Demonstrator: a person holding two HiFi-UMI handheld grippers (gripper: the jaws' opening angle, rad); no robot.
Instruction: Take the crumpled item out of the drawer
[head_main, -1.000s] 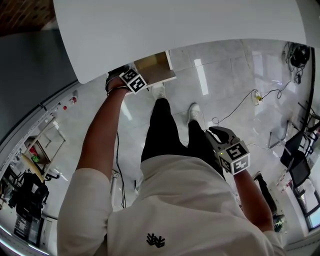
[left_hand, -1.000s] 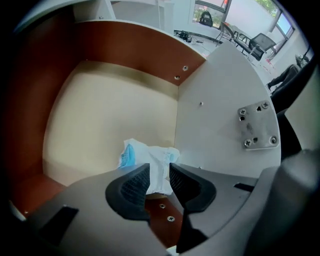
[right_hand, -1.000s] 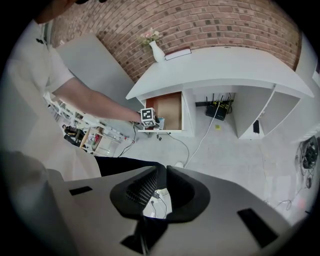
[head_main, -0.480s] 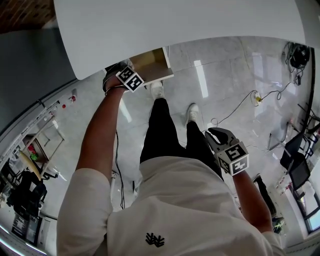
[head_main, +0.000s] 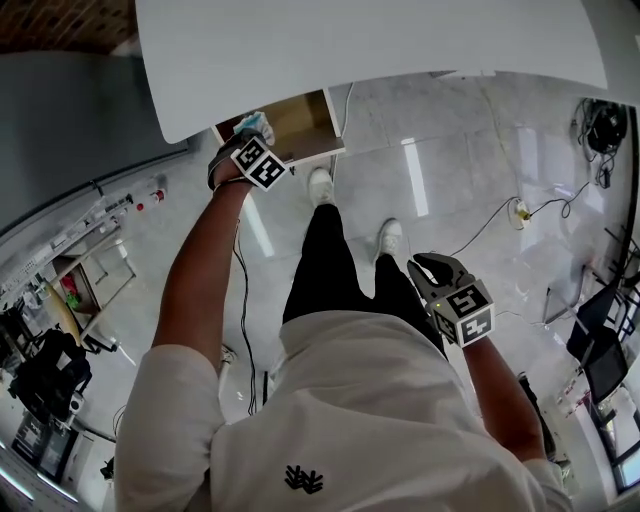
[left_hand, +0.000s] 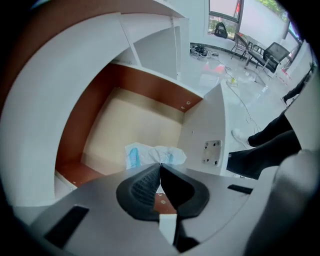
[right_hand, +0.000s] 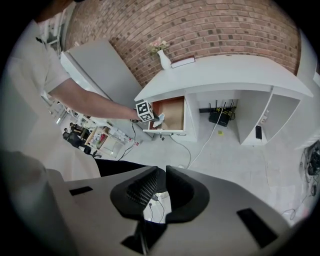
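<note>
Left gripper (head_main: 248, 138) stood at 11 o'clock in the head view, over the open drawer (head_main: 305, 125) under the white desk (head_main: 380, 50). Its jaws had just been closing. The left gripper view showed them met tip to tip, pinching an edge of the crumpled item (left_hand: 152, 155), white with blue patches. Item sat bunched at 12 o'clock of the jaw tips, above the drawer's pale bottom. Could not tell whether its far end touched the bottom. Drawer walls were reddish brown inside, white outside. In the right gripper view the item showed as a pale wad at 3 o'clock of the left marker cube. Right gripper (head_main: 432, 270) was at 4 o'clock in the head view, well apart from the drawer, over the tiled floor (head_main: 450, 170). Its jaws were drawn almost together, only a thin slit, nothing in it
</note>
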